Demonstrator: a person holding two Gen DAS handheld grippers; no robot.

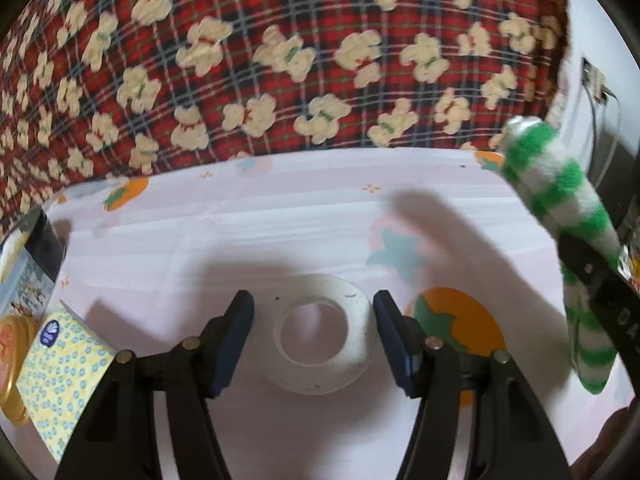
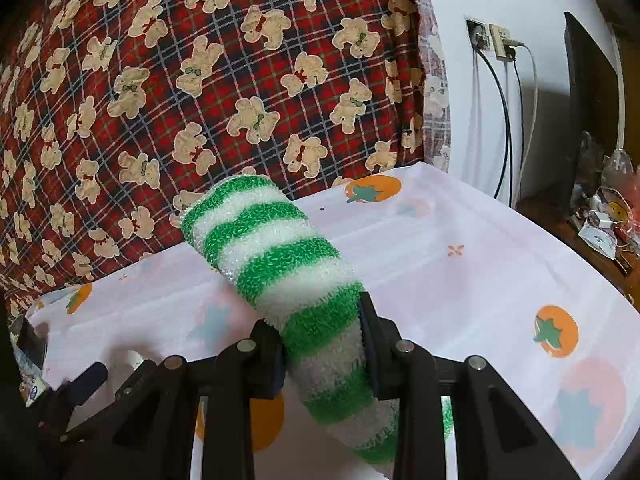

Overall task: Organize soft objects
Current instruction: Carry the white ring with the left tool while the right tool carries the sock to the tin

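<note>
**One striped sock clamped in the right tongs, left tongs apart over a tape roll**

One fuzzy green-and-white striped sock (image 2: 280,264) is seen, and it is clamped between the jaws of the right tongs (image 2: 322,344). The grip falls about midway along its length: the far end is raised and tilted away to the left, towards the plaid cloth, while the near end hangs below the jaws. In the left wrist view the same sock (image 1: 560,196) appears at the far right, held up clear of the counter (image 1: 280,216) by the dark arm of the right tongs.

The left tongs (image 1: 314,340) are held apart with nothing pressed between the pads. One white tape roll (image 1: 322,344) lies flat on the counter and is seen in the gap between them; whether the pads touch it cannot be told.

The counter is covered by one pale cloth printed with orange fruit. Behind it, on the far side, one red plaid cloth with bear figures (image 1: 280,60) is draped. At the near left edge one yellow flowered tissue pack (image 1: 60,372) lies, with one printed box (image 1: 24,264) just beyond it.
</note>
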